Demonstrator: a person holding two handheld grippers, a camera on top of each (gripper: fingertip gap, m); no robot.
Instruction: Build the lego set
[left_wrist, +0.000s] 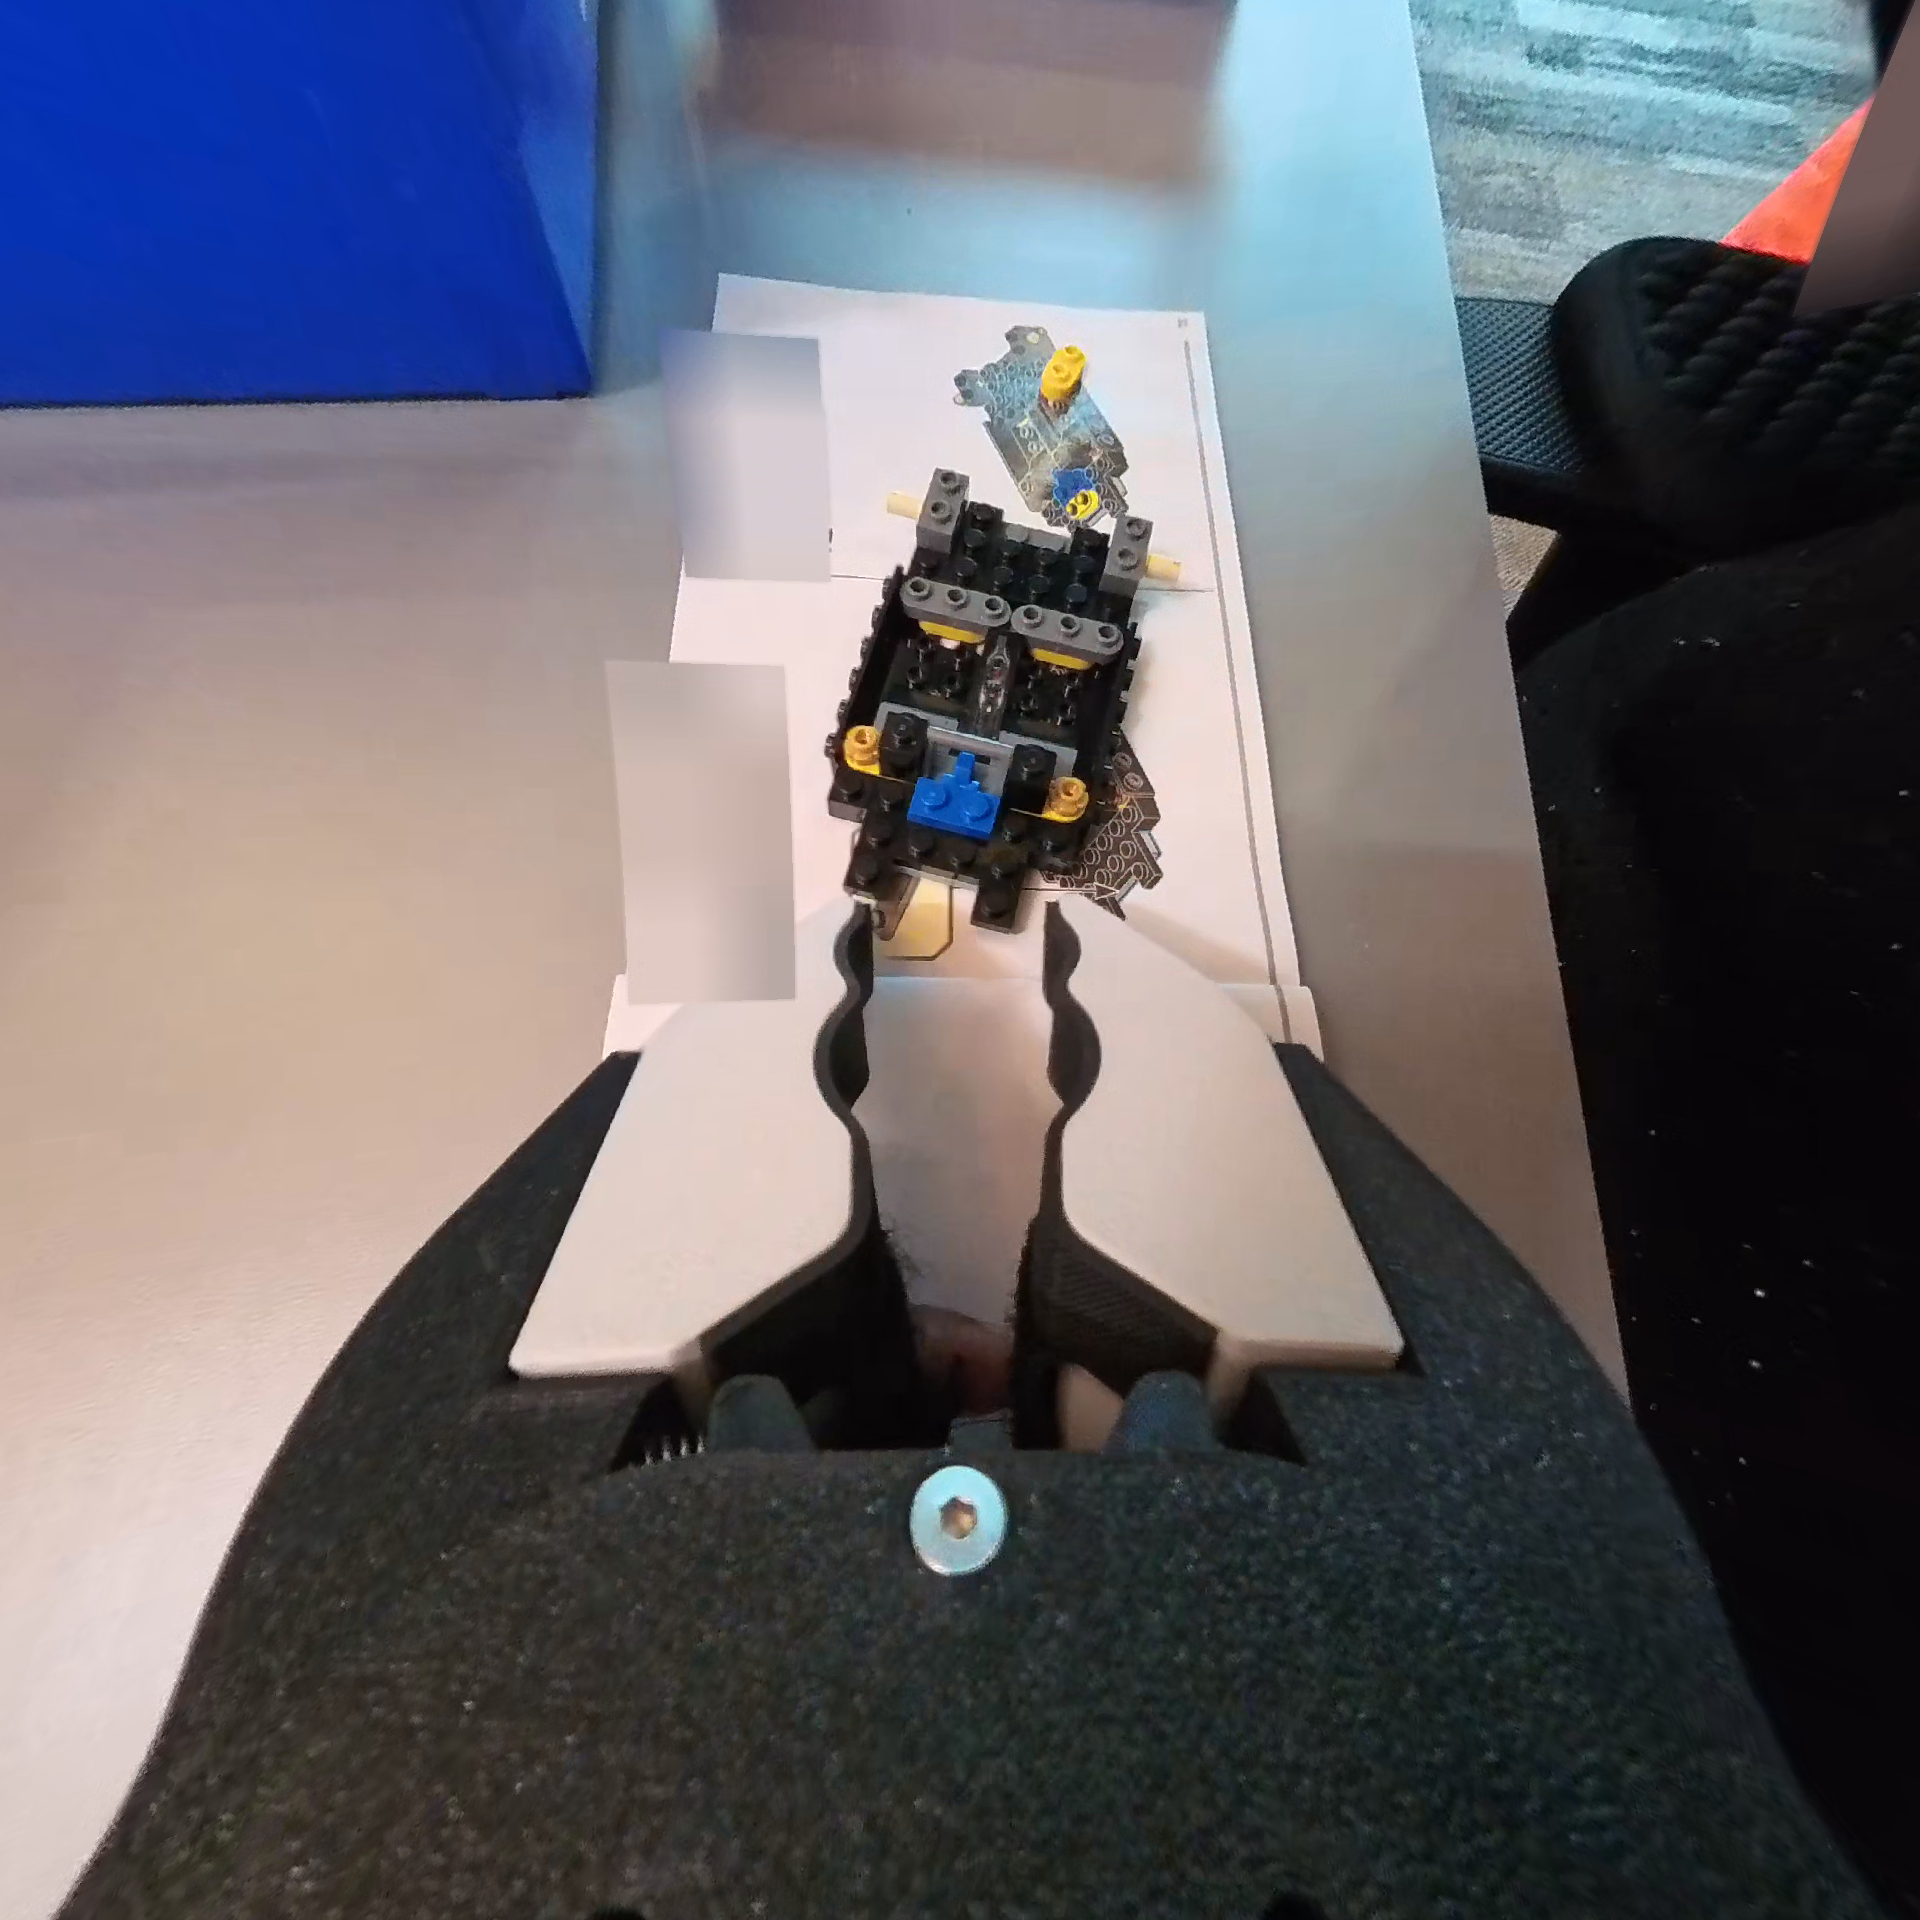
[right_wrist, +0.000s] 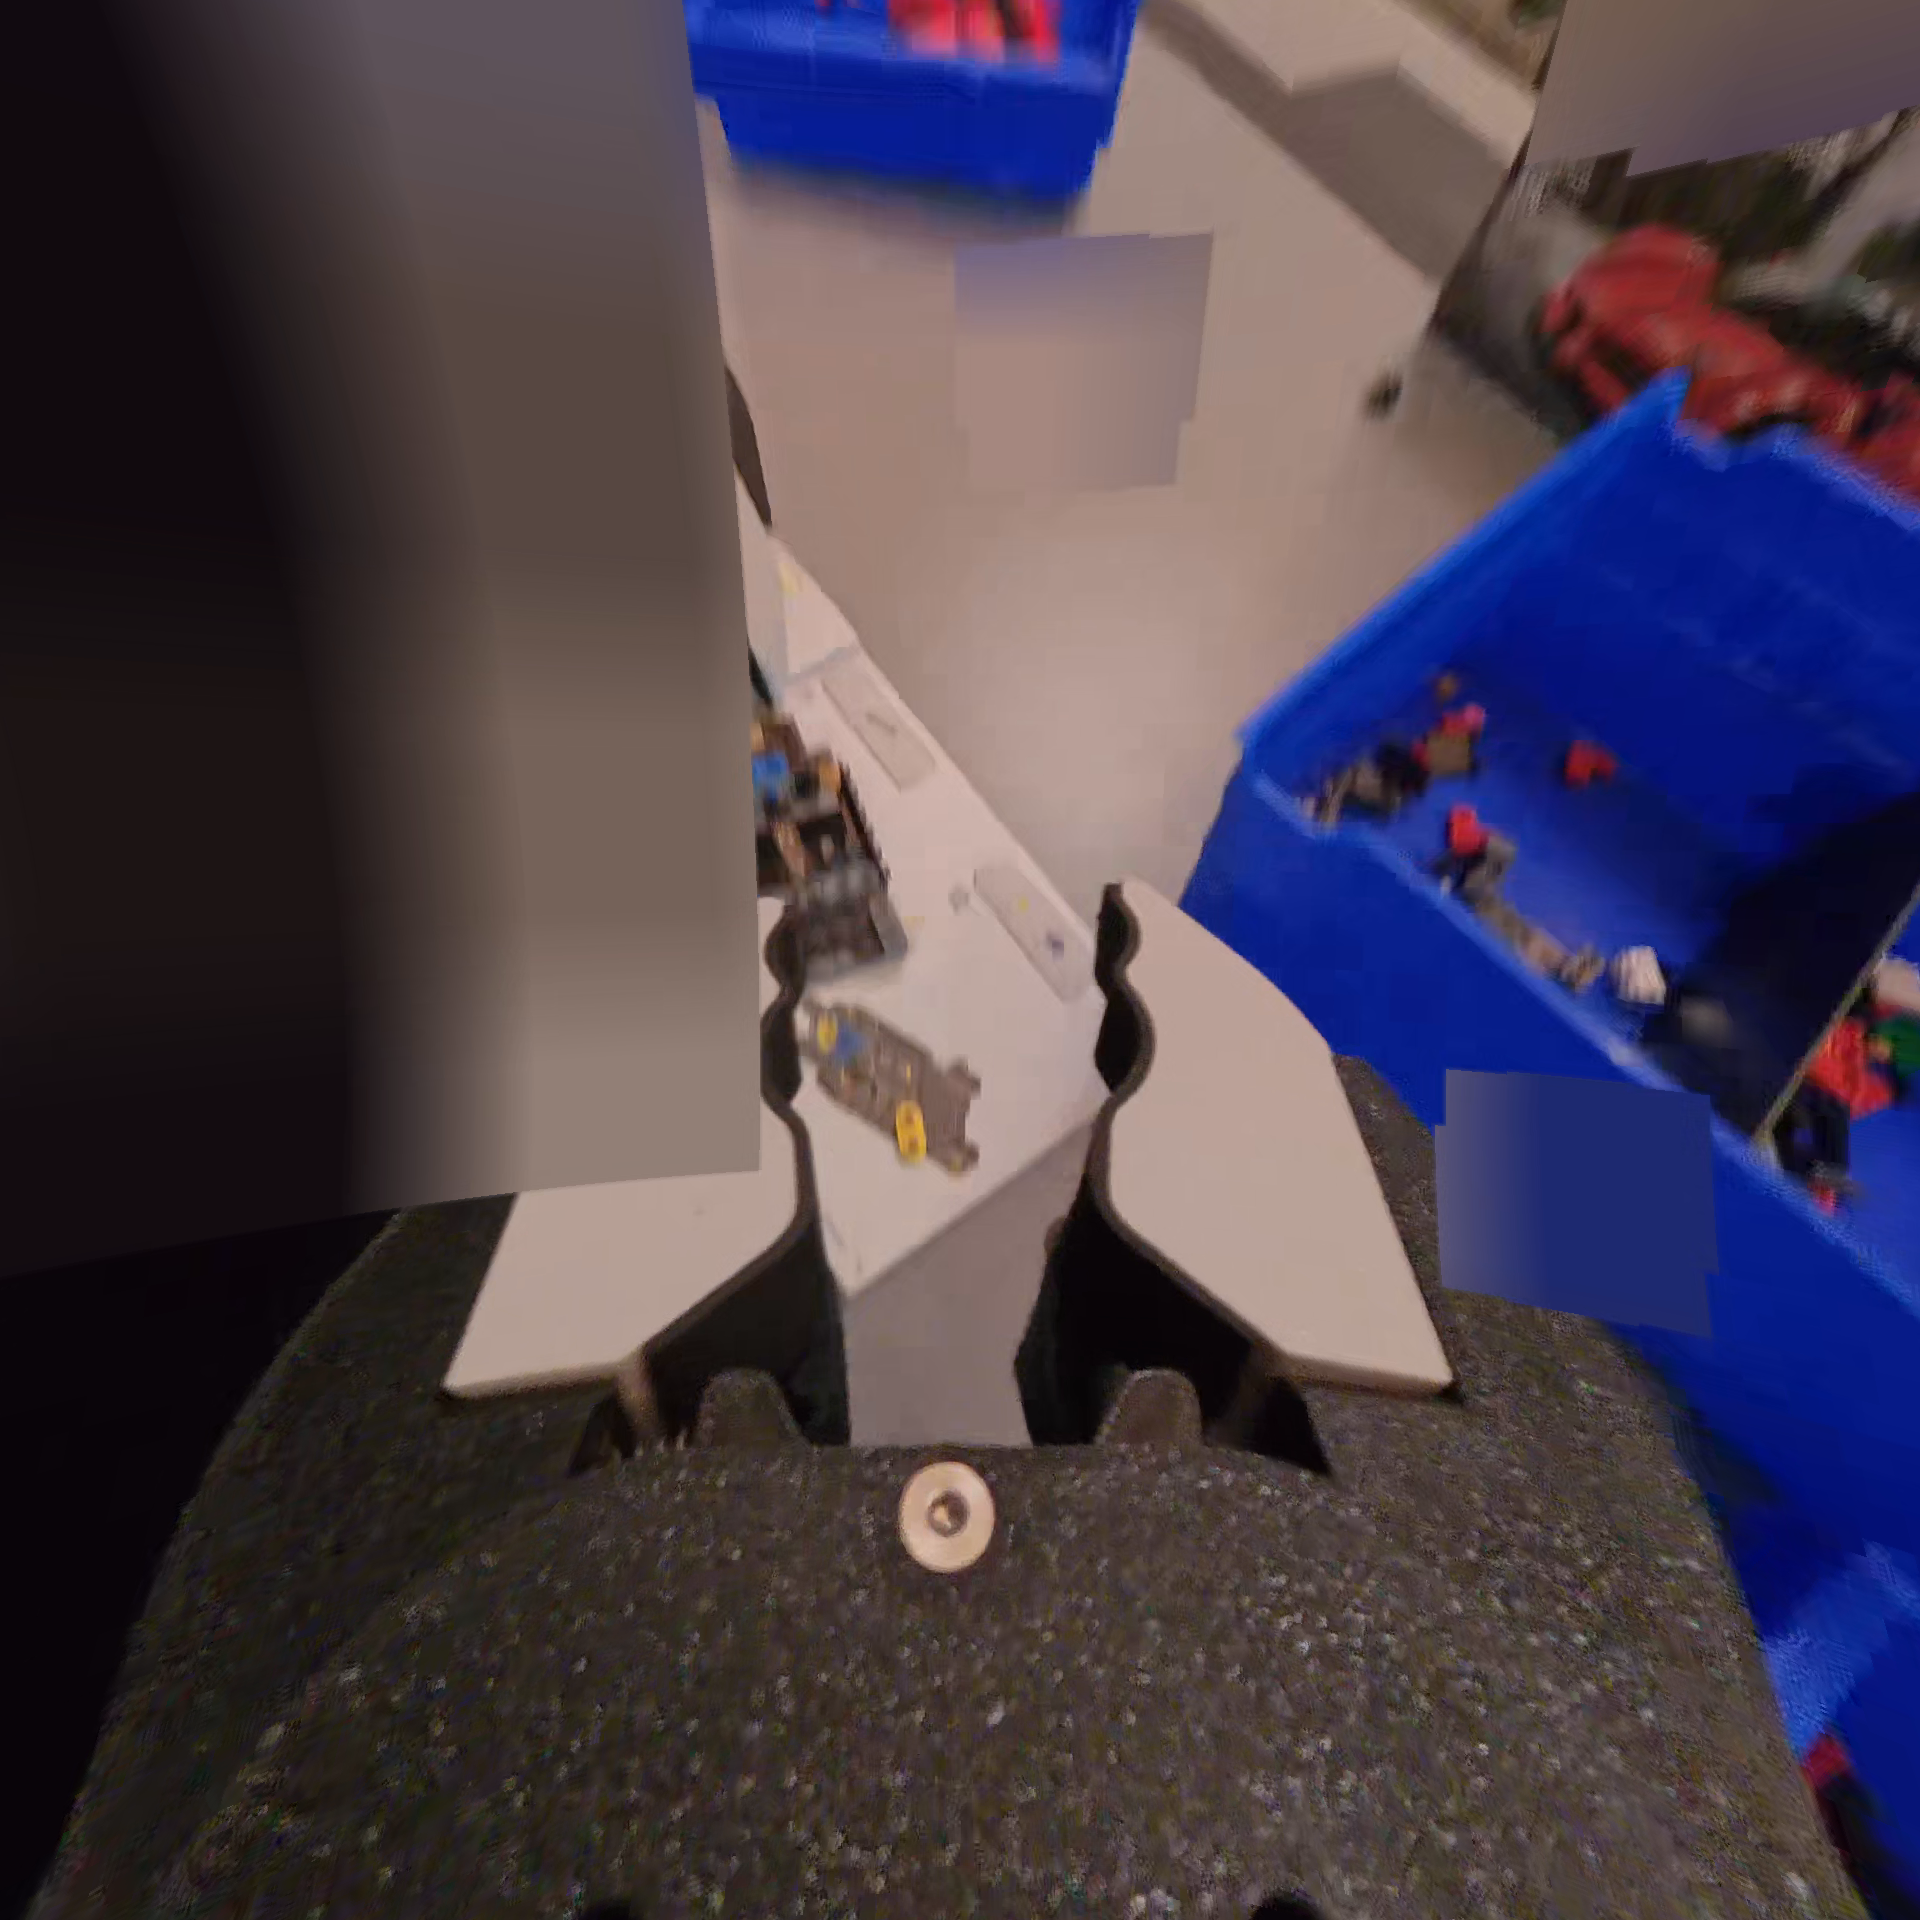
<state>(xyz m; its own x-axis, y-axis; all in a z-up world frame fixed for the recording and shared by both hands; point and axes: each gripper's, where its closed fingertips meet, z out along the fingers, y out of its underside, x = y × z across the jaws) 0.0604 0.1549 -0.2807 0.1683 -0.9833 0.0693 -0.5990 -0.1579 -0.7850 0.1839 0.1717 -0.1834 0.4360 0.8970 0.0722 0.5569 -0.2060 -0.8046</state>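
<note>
The lego model (left_wrist: 982, 707) is a black build with grey plates, yellow round pieces and a small blue plate. It lies on the white instruction booklet (left_wrist: 1205, 790). My left gripper (left_wrist: 951, 925) is open and empty, its fingertips just at the model's near end, one on each side. In the blurred right wrist view, my right gripper (right_wrist: 945, 935) is open and empty above the booklet (right_wrist: 935, 790). The model (right_wrist: 826, 842) sits left of it, partly hidden by a mosaic patch.
A blue bin (right_wrist: 1558, 831) with loose bricks stands right of the right gripper, and another (right_wrist: 914, 94) is farther back. A blue bin wall (left_wrist: 291, 197) is at the left view's far left. A black chair (left_wrist: 1714, 831) is beyond the table's right edge. One gripper's finger ends stand about 15 cm off the other's.
</note>
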